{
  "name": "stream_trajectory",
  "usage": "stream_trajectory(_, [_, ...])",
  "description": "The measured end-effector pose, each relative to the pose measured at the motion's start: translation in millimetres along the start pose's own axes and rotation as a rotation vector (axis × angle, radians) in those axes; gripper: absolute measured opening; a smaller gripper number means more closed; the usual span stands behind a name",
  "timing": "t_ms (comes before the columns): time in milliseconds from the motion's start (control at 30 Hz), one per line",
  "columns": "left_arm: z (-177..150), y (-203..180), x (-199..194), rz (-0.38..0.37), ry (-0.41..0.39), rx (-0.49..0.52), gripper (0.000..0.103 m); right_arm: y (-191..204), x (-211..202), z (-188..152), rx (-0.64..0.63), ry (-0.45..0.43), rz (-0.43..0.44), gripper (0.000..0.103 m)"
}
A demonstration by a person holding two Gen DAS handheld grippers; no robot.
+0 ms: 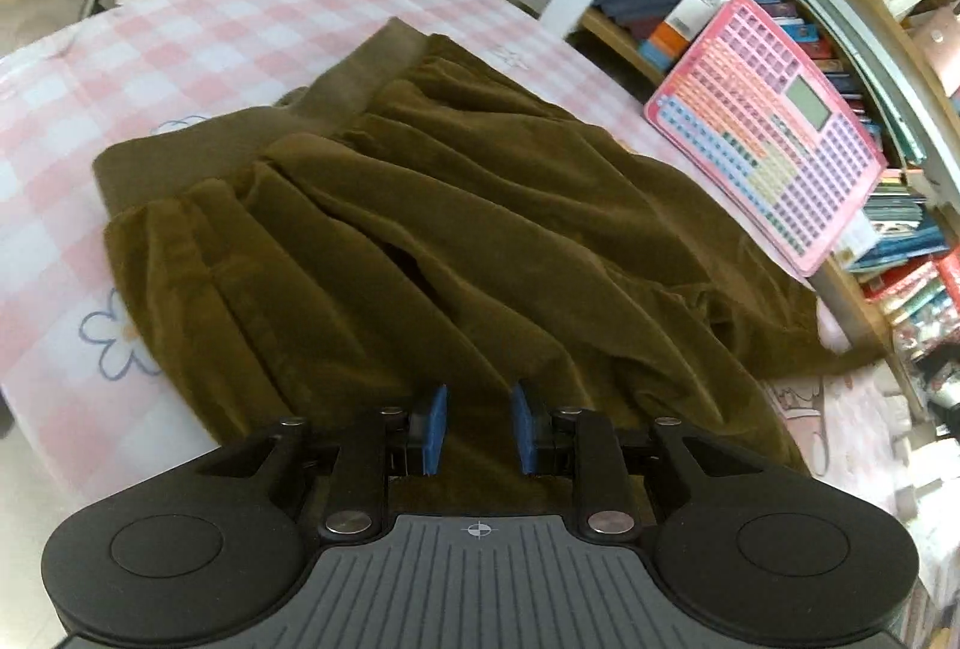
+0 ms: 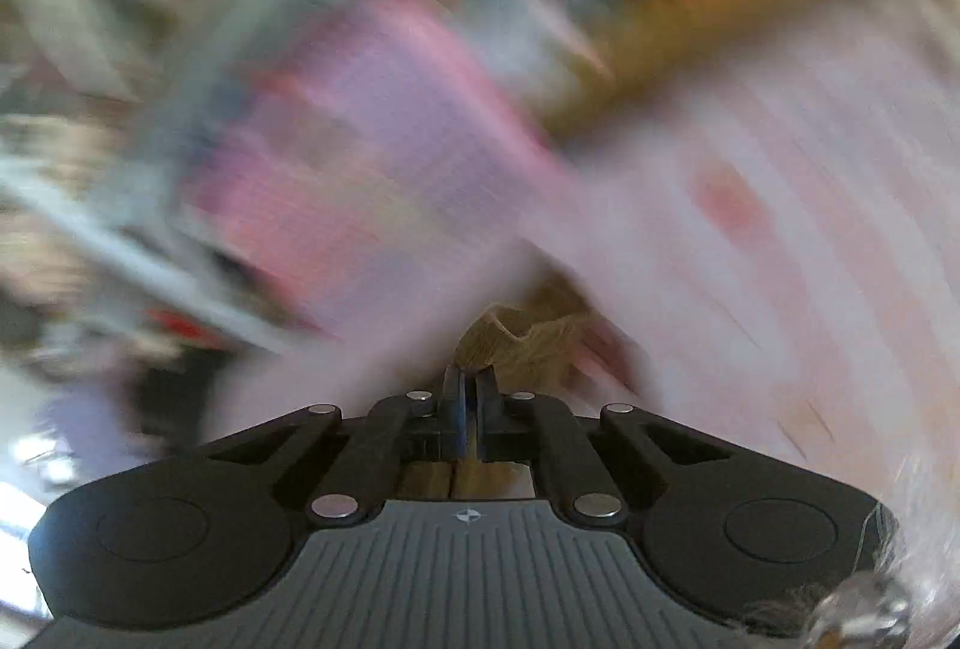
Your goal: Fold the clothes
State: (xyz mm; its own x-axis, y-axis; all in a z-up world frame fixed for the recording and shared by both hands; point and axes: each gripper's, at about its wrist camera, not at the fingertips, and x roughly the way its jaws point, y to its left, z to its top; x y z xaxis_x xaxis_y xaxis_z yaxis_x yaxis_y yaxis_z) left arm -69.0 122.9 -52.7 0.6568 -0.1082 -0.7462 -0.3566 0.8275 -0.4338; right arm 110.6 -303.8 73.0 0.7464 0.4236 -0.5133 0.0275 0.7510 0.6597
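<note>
The olive-brown skirt [image 1: 456, 241] lies spread on the pink checked bed [image 1: 180, 42], its waistband [image 1: 336, 96] at the far end from the left gripper [image 1: 477, 427] and its hem nearest it, so the long axis runs straight away from that gripper. The left fingers [image 1: 435, 427] stand slightly apart over the hem, the cloth just beneath and ahead of them; they do not seem to pinch anything. The pink keyboard toy [image 1: 774, 132] leans against the shelf beside the skirt's right edge. The right gripper [image 2: 471, 403] has its fingers closed, with a fold of tan cloth (probably the skirt's corner, though the view is badly smeared) sticking out just beyond their tips. Judging by this, the right hand already has the cloth, and the left is nearer the hem.
</note>
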Motion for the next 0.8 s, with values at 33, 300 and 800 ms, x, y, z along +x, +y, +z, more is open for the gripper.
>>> stream_trajectory(33, [-1.3,-1.7,0.2,0.009,-0.004,-0.002,0.025,12.8,-7.8,4.0,-0.051,-0.033,0.028,0.003])
stream_trajectory(300, [-3.3,-6.4,-0.5,0.039,-0.002,-0.001,0.025,-61.9,56.9,-27.7,0.004,0.188,-0.307,0.003])
stream_trajectory(800, [2.6,-8.1,1.6,0.041,0.042,0.057,0.026,-69.4,52.1,-47.6,-0.048,0.173,-0.378,0.004])
